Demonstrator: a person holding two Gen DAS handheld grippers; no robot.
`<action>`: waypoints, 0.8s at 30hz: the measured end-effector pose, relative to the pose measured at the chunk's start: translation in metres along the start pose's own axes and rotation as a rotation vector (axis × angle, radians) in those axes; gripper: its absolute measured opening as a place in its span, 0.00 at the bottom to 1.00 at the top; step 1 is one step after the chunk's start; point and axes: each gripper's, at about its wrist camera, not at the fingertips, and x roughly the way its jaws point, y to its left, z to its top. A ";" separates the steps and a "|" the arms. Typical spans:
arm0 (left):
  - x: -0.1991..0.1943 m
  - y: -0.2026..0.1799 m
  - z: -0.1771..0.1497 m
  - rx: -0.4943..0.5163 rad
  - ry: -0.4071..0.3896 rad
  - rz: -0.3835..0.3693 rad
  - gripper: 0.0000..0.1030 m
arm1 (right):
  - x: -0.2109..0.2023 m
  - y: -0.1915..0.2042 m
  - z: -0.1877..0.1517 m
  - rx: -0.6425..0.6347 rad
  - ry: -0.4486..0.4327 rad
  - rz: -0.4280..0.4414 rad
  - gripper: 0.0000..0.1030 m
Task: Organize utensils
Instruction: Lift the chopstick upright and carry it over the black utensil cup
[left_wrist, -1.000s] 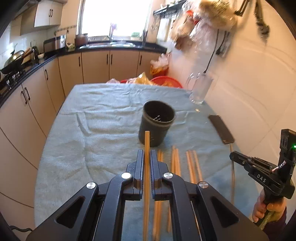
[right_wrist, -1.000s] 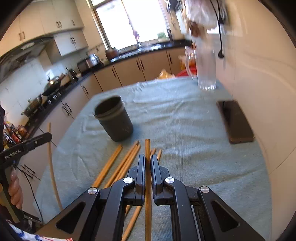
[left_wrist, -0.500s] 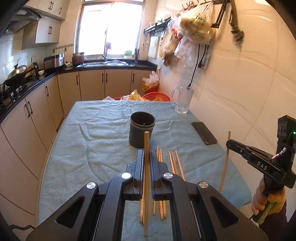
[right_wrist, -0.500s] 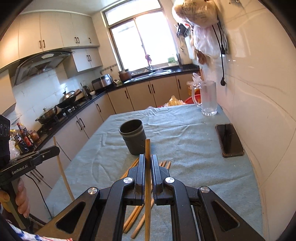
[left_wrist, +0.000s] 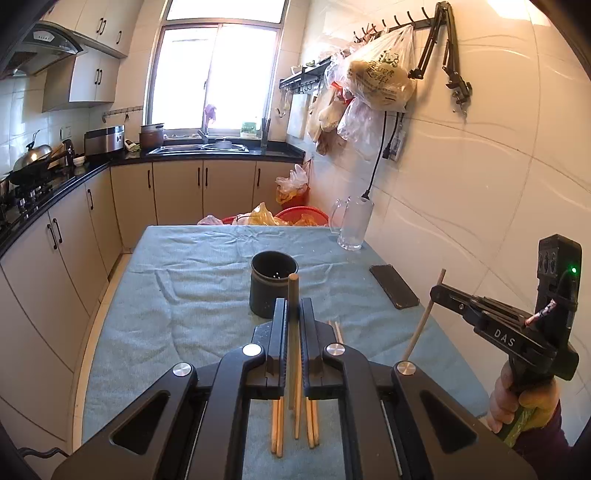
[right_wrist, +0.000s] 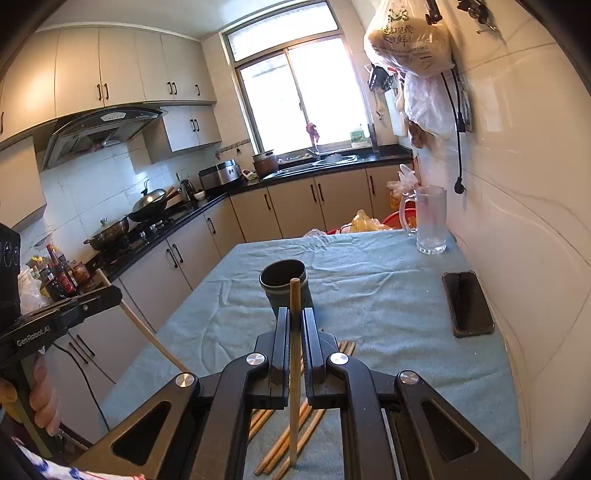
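left gripper (left_wrist: 292, 314): pinching one wooden chopstick (left_wrist: 293, 291)
right gripper (right_wrist: 294, 317): pinching another chopstick (right_wrist: 294, 299)
tabletop (left_wrist: 184, 295): dark cup (left_wrist: 273, 284) mid, loose chopsticks (left_wrist: 295, 424) near edge

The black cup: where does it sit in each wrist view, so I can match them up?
Left wrist view: black cup at centre, just beyond the tong tips, on the blue cloth.
Right wrist view: black cup at centre, just beyond the tips.
Shared landmark: glass mug at the table's far right corner.
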 end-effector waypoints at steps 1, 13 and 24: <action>0.002 0.001 0.002 -0.004 0.000 0.000 0.05 | 0.000 0.000 0.002 -0.003 -0.001 0.002 0.06; 0.020 0.020 0.059 -0.034 -0.063 0.026 0.05 | 0.013 0.004 0.057 -0.034 -0.072 0.011 0.06; 0.062 0.035 0.150 -0.090 -0.129 0.038 0.05 | 0.059 0.020 0.149 -0.011 -0.190 0.036 0.06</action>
